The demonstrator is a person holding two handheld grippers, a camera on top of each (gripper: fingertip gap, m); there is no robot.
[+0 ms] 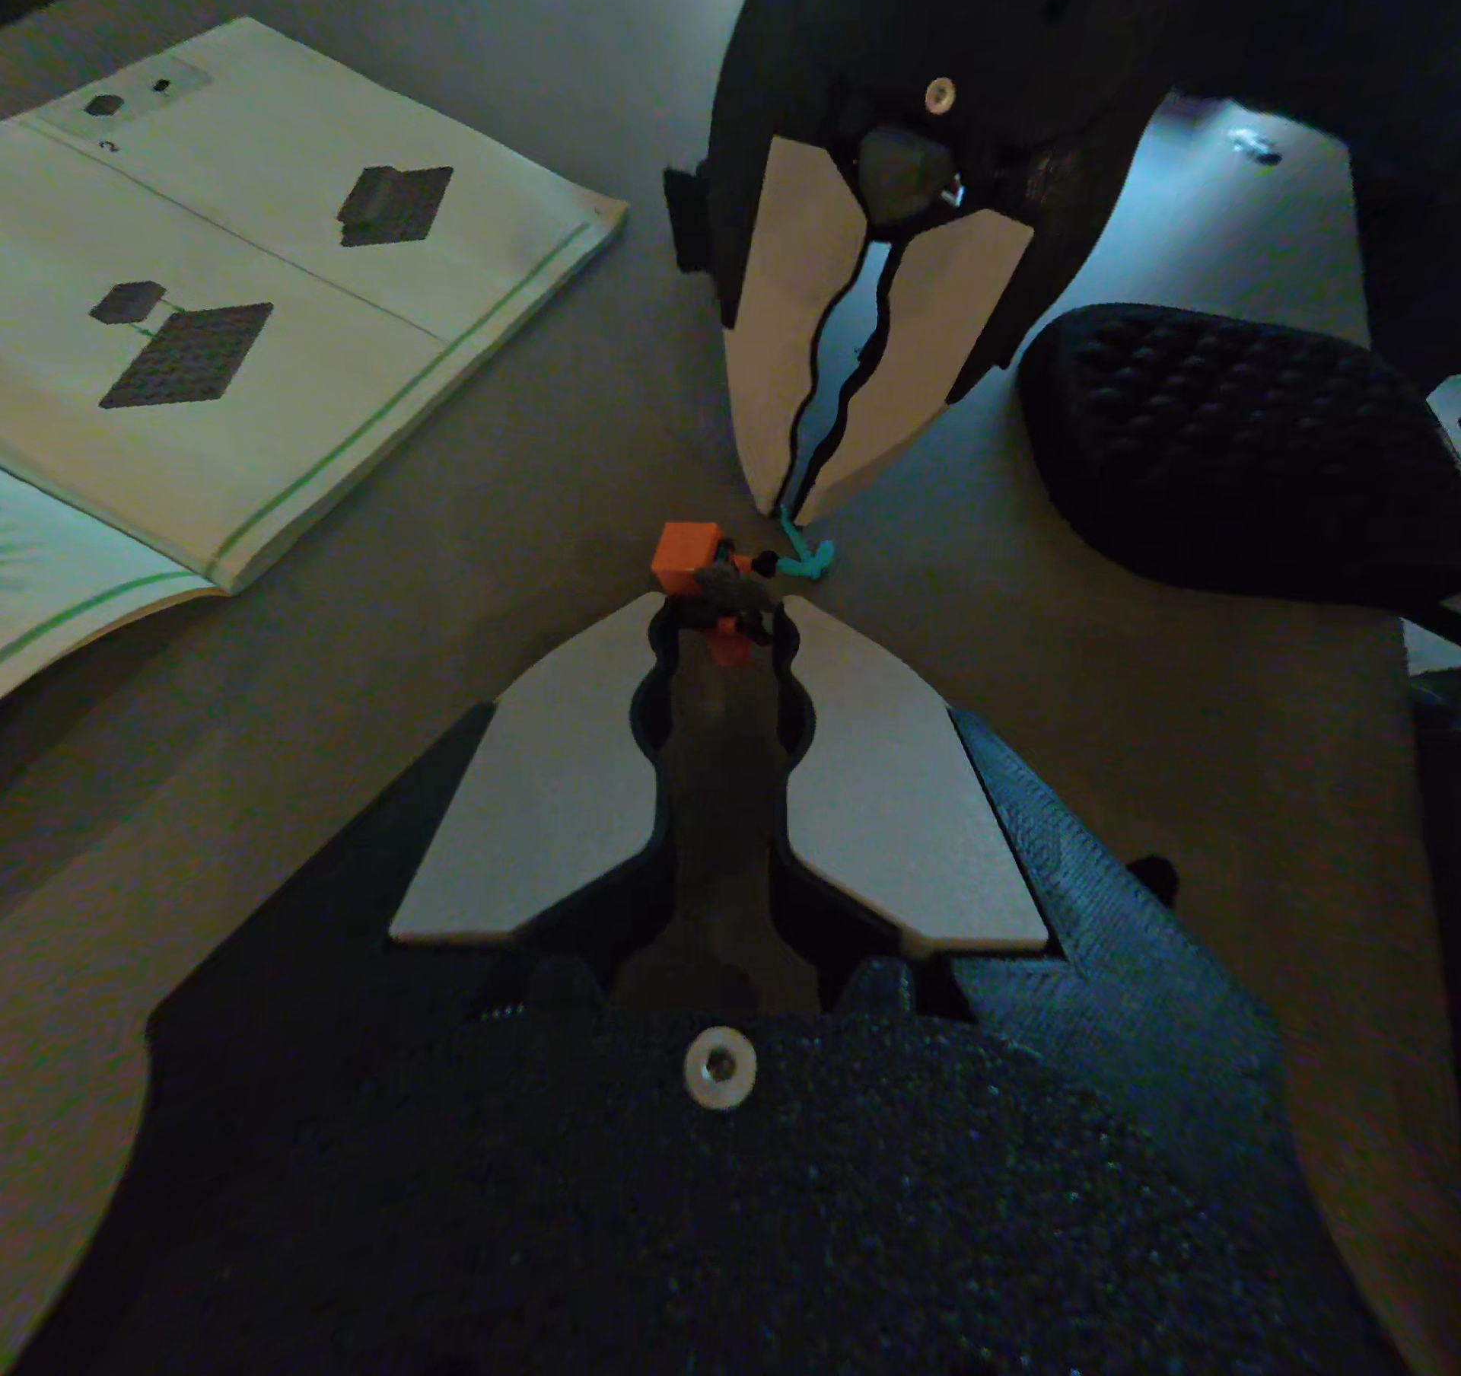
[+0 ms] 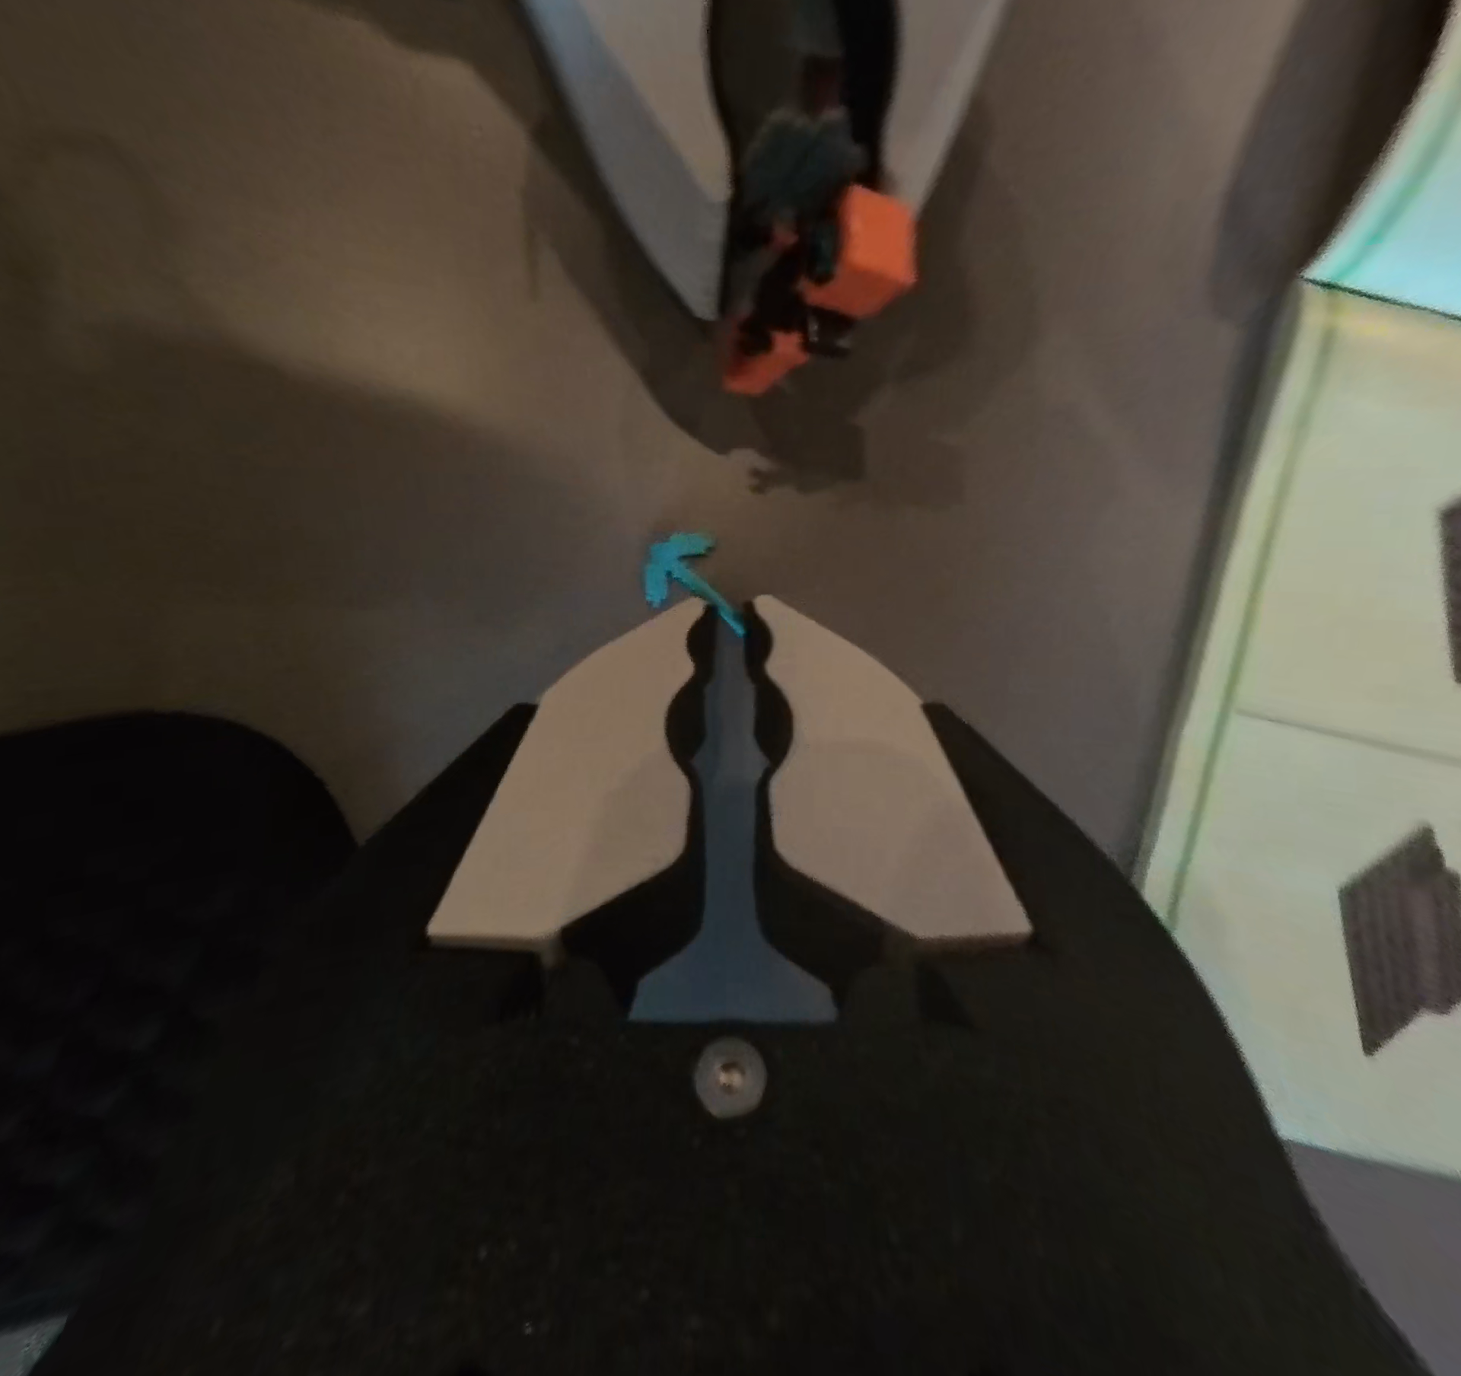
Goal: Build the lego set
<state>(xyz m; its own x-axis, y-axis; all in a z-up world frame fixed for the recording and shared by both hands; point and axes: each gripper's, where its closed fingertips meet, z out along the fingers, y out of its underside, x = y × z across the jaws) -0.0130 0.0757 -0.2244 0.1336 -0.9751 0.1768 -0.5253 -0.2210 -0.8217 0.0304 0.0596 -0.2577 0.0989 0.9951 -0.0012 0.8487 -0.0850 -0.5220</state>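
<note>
My left gripper [image 1: 723, 607] is shut on a small orange and dark figure [image 1: 707, 575] with a cube-shaped orange head, held above the table. My right gripper [image 2: 731, 603] is shut on the handle of a small teal pickaxe [image 2: 680, 567]. In the left wrist view the right gripper [image 1: 787, 516] comes in from above, and the pickaxe [image 1: 802, 551] sits right beside the figure's black hand. In the right wrist view the figure [image 2: 822, 270] hangs from the left gripper [image 2: 798, 247] a short way beyond the pickaxe.
An open instruction booklet [image 1: 237, 294] lies on the table at the left; it shows at the right edge of the right wrist view [image 2: 1344, 626]. A black textured rounded object [image 1: 1249, 452] lies at the right. The table [image 1: 395, 705] is brown. There is about 6 cm between the tips of the two grippers.
</note>
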